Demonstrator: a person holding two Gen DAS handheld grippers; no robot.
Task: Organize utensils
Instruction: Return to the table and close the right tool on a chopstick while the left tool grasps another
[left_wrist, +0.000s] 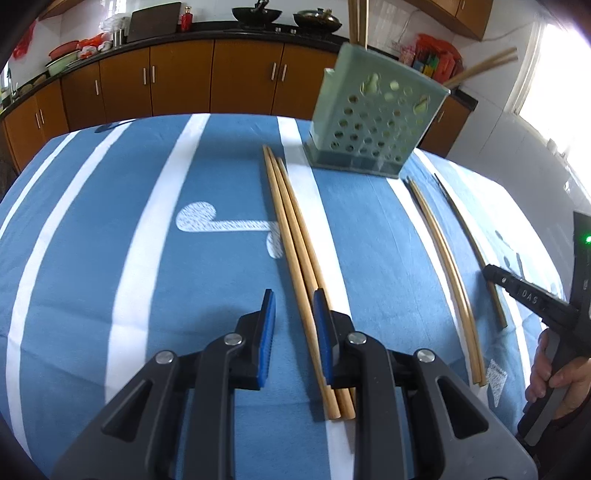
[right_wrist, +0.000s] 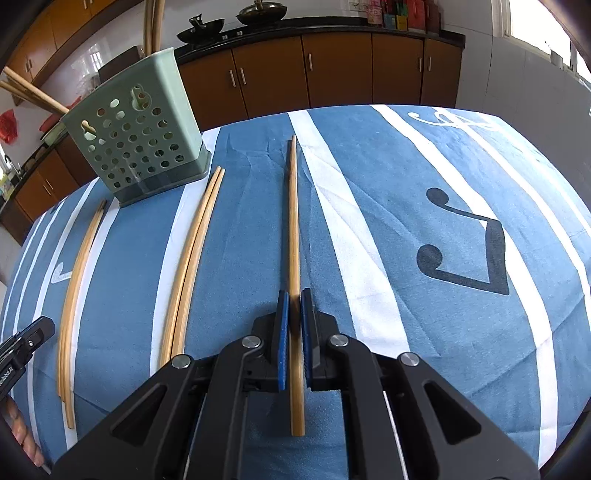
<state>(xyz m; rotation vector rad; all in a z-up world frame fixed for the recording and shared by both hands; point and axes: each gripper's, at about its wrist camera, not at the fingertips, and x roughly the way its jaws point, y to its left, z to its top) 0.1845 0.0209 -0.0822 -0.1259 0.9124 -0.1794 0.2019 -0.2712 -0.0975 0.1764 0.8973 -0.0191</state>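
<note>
A green perforated utensil holder stands at the table's far side with chopsticks in it; it also shows in the right wrist view. Three groups of wooden chopsticks lie on the blue striped cloth. My left gripper is open, low over the near end of the left chopstick group. My right gripper is shut on the right chopsticks, which stay flat on the cloth; the right gripper also shows in the left wrist view. The middle pair lies untouched.
The blue and white striped cloth covers the whole table. Brown kitchen cabinets and a counter with woks stand behind the table. A bright window is at the right.
</note>
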